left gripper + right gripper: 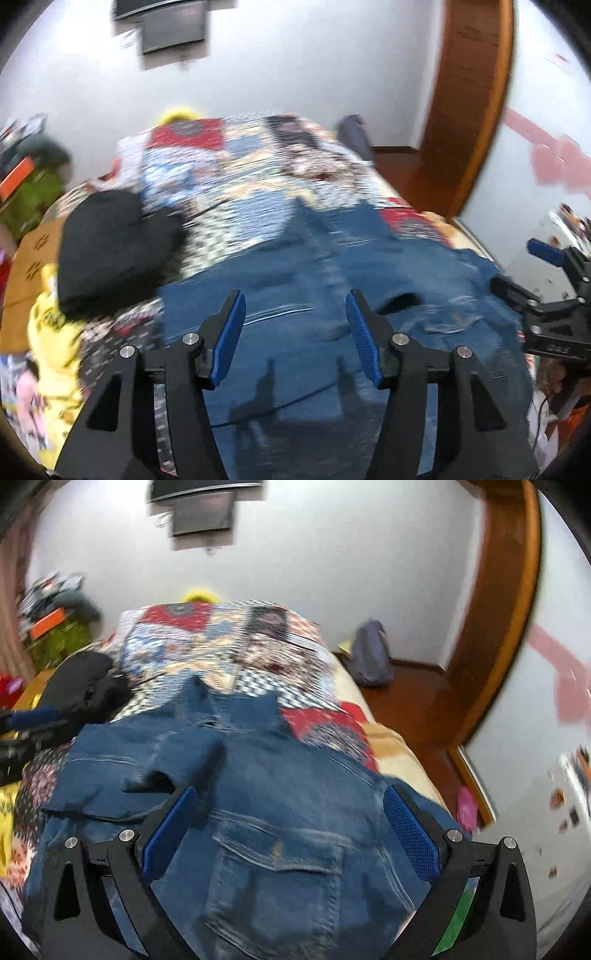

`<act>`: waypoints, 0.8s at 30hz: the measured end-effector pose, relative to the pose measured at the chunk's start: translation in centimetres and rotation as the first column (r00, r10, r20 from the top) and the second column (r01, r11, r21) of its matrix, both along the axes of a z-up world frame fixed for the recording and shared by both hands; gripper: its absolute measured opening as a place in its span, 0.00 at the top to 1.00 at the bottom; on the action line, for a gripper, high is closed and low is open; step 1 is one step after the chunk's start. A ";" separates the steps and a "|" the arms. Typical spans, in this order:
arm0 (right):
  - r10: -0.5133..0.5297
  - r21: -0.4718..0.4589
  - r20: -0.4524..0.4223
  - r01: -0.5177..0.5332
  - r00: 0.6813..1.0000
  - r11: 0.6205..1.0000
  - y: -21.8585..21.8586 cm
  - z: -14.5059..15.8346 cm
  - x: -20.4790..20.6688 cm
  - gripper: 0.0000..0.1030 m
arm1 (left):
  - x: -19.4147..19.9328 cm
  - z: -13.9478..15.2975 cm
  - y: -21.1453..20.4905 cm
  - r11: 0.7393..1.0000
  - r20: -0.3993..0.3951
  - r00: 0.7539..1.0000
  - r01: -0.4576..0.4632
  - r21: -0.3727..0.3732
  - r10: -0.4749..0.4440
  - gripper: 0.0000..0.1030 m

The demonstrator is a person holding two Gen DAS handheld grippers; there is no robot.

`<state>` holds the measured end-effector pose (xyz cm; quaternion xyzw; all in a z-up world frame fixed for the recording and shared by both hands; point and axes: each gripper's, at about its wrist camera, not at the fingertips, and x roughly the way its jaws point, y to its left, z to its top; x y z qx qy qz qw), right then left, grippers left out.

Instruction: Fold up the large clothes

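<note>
A blue denim jacket (314, 332) lies spread on the patchwork bedspread (229, 192). It also shows in the right wrist view (280, 812), with a chest pocket facing up and a sleeve lying to the left. My left gripper (295, 317) is open and empty, just above the denim. My right gripper (291, 812) is open wide and empty, hovering over the jacket's pocket area. The right gripper also shows at the right edge of the left wrist view (554, 295). Both views are blurred by motion.
A black garment (110, 243) lies on the bed to the left of the jacket, with yellow cloth (51, 332) beside it. A purple bag (371, 653) sits on the wooden floor by the door frame (506, 602). A white wall stands behind the bed.
</note>
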<state>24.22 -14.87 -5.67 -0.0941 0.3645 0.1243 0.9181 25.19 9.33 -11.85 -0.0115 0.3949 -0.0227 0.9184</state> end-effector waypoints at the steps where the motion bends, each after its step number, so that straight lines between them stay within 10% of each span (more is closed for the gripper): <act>1: 0.037 -0.011 0.007 -0.037 0.999 0.999 1.1 -0.1 0.1 0.03 | -0.1 -0.3 1.1 1.000 -0.008 1.000 -0.026 0.004 0.026 0.46; 8: 0.269 -0.086 -0.098 -0.277 0.958 0.957 7.7 -3.3 1.8 0.03 | -1.8 -4.7 7.4 0.985 -0.127 0.977 -0.173 0.002 0.171 0.46; 16: 0.401 -0.316 -0.287 -0.481 0.870 0.818 12.3 -9.6 4.2 0.05 | -3.6 -9.3 10.1 0.970 -0.236 0.948 -0.234 -0.065 0.213 0.46; 24: 0.470 -0.389 -0.270 -0.542 0.840 0.745 14.6 -9.7 5.0 0.16 | -3.5 -10.9 10.0 0.971 -0.263 0.941 -0.235 -0.051 0.214 0.46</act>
